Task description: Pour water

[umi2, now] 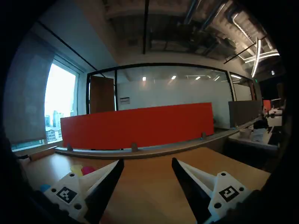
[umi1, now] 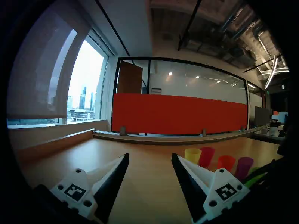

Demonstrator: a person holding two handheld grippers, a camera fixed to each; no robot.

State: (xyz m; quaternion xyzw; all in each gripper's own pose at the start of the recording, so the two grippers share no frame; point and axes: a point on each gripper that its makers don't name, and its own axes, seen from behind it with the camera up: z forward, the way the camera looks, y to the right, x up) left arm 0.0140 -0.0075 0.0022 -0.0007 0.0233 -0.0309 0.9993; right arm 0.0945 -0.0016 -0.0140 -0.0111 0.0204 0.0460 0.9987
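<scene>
Yellow cup (umi2: pixel 76 169) half hidden behind right tongs (umi2: pixel 147 161)

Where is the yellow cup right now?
In the left gripper view the yellow cup stands on the wooden table, right of centre, leftmost in a row with the pink cup, orange cup and purple cup.

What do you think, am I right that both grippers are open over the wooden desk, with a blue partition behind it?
Not quite. The partition is red-orange, not blue, as the left gripper view shows. The rest holds: the left gripper and right gripper are open over the wooden desk.
</scene>
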